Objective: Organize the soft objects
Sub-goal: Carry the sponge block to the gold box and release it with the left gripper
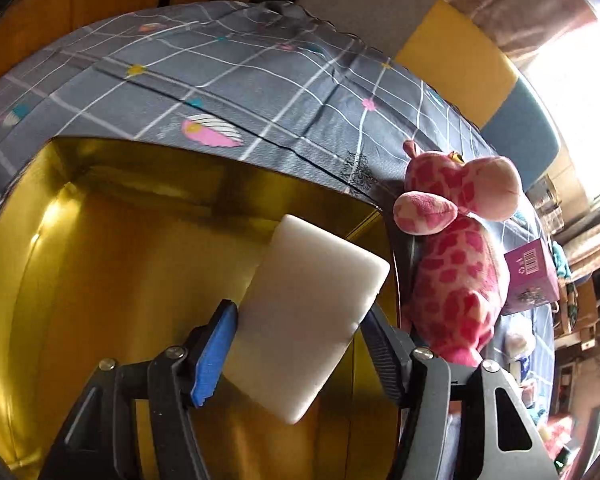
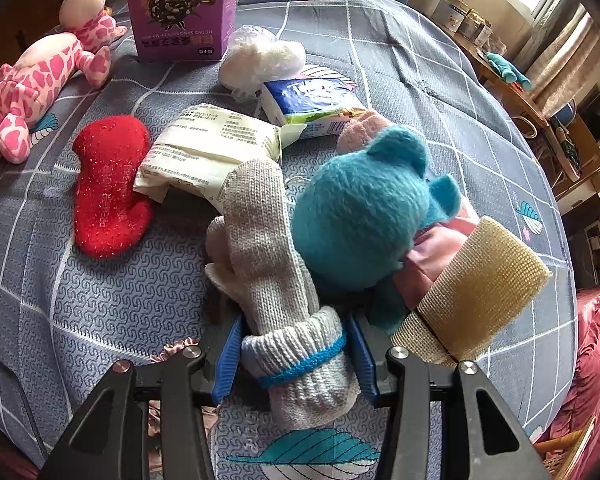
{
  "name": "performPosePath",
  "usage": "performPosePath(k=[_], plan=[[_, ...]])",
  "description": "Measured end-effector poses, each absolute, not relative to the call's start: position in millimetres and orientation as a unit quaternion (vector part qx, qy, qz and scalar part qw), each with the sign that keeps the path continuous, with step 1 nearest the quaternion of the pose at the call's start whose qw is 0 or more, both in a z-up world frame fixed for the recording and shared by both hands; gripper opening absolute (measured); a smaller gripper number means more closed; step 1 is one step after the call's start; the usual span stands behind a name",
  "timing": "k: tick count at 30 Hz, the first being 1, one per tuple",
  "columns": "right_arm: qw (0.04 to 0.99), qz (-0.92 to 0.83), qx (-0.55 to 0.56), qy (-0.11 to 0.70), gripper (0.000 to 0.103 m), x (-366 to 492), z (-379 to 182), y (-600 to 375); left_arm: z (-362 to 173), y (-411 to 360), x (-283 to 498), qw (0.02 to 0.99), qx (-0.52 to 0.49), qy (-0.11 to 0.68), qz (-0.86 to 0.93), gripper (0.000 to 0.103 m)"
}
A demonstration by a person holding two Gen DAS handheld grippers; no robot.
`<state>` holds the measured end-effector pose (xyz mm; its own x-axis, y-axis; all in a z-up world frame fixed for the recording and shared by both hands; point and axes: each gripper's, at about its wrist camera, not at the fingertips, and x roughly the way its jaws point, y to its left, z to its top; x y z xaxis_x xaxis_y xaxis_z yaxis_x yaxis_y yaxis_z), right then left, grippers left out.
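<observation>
Nearest the left wrist camera, the left gripper [image 1: 296, 344] stands over a gold-lined box [image 1: 100, 280] with a white foam block [image 1: 308, 320] between its fingers; the blue pad touches one edge of the block, while the opposite dark pad stands just apart from it, so the jaws stand wide with no grip on the block. Just beside the box, on the grey checked bedsheet [image 1: 260, 80], lies a pink spotted plush giraffe [image 1: 456, 264], with a purple carton [image 1: 530, 276] beyond it.

Nearest the right wrist camera, the right gripper [image 2: 296, 364] is closed narrowly on the cuff of a grey knitted glove [image 2: 268, 264] (blue band at the cuff), both blue pads pressing its sides. Touching the glove on one side is a teal plush bear [image 2: 364, 216] in a pink garment, and beside that a roll of tan mesh bandage [image 2: 480, 288]. Farther out lie a red glittery sock [image 2: 108, 188], a cream printed packet [image 2: 212, 148], a blue tissue pack [image 2: 316, 100] and a white plastic-wrapped bundle [image 2: 260, 60].
</observation>
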<state>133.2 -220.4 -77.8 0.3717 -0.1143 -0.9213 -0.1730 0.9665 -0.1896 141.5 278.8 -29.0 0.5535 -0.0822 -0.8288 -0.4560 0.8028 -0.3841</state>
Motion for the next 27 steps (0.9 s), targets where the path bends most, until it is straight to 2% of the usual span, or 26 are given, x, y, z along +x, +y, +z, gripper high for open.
performPosePath(k=[1, 2, 9, 20, 27], plan=[[0.818, 0.018, -0.132, 0.559, 0.049, 132.5, -77.9, -218.6, -31.4, 277.1, 147.4, 0.832, -0.288, 0.461, 0.11, 0.085], [0.819, 0.018, -0.135, 0.558, 0.049, 132.0, -78.0, -217.2, -33.1, 276.1, 150.7, 0.833, -0.288, 0.461, 0.108, 0.088], [0.819, 0.018, -0.138, 0.556, 0.048, 129.5, -77.1, -213.3, -28.9, 271.3, 142.6, 0.845, -0.26, 0.451, 0.121, 0.089], [0.827, 0.016, -0.137, 0.545, 0.038, 127.7, -68.3, -208.4, 0.2, 227.0, 45.0, 0.895, -0.135, 0.402, 0.138, 0.089], [0.835, 0.024, -0.128, 0.535, 0.034, 119.7, -61.1, -204.7, 4.1, 213.6, 5.7, 0.897, -0.133, 0.395, 0.144, 0.091]])
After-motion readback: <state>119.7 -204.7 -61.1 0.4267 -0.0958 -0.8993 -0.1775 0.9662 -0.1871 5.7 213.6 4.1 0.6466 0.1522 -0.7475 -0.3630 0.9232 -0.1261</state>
